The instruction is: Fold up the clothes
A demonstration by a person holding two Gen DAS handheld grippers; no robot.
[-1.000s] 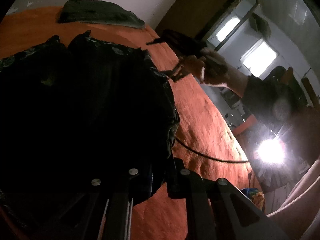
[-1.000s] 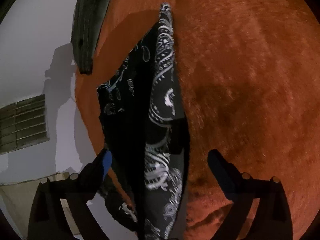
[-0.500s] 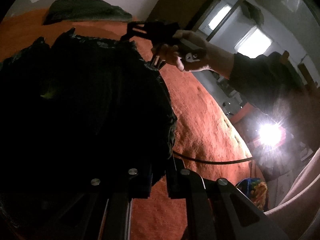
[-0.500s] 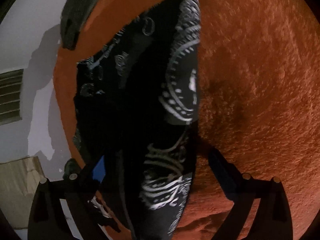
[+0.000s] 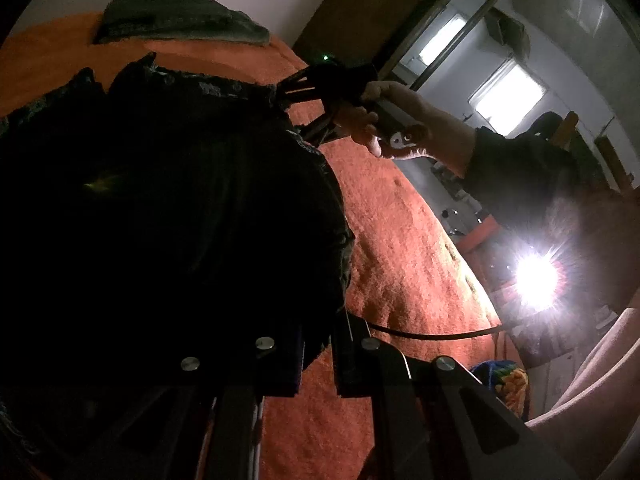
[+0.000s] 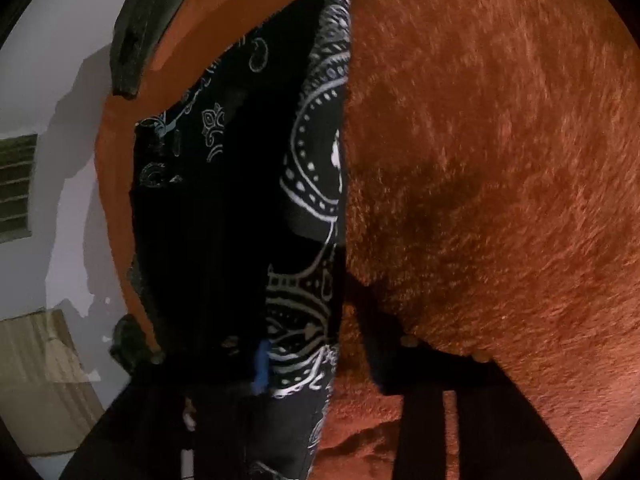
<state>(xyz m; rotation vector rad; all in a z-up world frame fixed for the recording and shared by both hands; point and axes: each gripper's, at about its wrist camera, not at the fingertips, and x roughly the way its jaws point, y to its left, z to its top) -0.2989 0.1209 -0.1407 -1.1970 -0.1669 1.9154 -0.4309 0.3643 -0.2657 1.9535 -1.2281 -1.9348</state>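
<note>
Above the orange blanket, near its wall-side edge: black paisley garment held up off the surface, draped between both tools. Left gripper clamped on a bunched edge of the cloth, jaws nearly together with fabric pinched between. Right gripper closed on the opposite edge, blue pad just visible against the print; also seen in the left view gripping the far corner, hand behind it. Stage, judged: mid-fold, cloth lifted and hanging in loose doubled layers, not laid flat, no finished crease visible. Left to do: bringing edges together, setting down, smoothing. Fabric thin, limp, white-on-black print, mostly in shadow. Dark folded item lying at the blanket's far edge by the wall. Black cable across the blanket.
</note>
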